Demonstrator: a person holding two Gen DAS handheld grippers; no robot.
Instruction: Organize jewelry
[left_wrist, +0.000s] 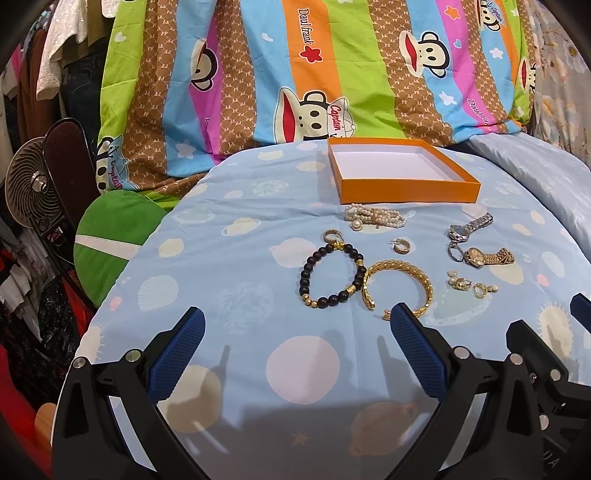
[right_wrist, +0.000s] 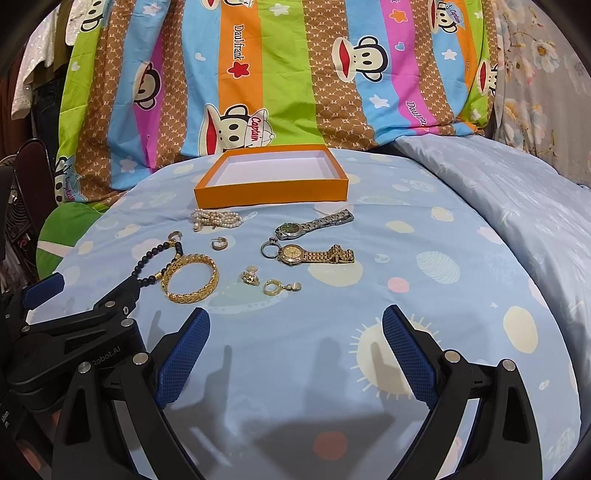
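1. Left wrist view: the left gripper (left_wrist: 295, 332) is seen hovering over the near part of the bed sheet (left_wrist: 221, 229), its blue pads spread wide apart and holding nothing; the right gripper (right_wrist: 295, 332), seen in the right wrist view, is likewise held wide apart and empty.
2. The orange box (left_wrist: 406, 188) is found empty at the far edge of the sheet, so no piece is judged to have been stowed yet.
3. The jewelry is laid out between the box and the grippers: a pearl bracelet (left_wrist: 375, 217) just in front of the box, a black bead bracelet (left_wrist: 332, 275) touching or nearly touching a gold bangle (left_wrist: 397, 286), a silver watch (right_wrist: 314, 225) and a gold watch (right_wrist: 314, 254) toward the right, small earrings (right_wrist: 273, 282) near them.
4. A first pick is judged to be in hand; the gold bangle, nearest the left pads, is best approached from above, with one pad set inside the ring and one outside.
5. The neighbouring beads should be left undisturbed; a slow closure is advised, since the soft sheet may give.
6. The piece should be carried low and released inside the box walls.
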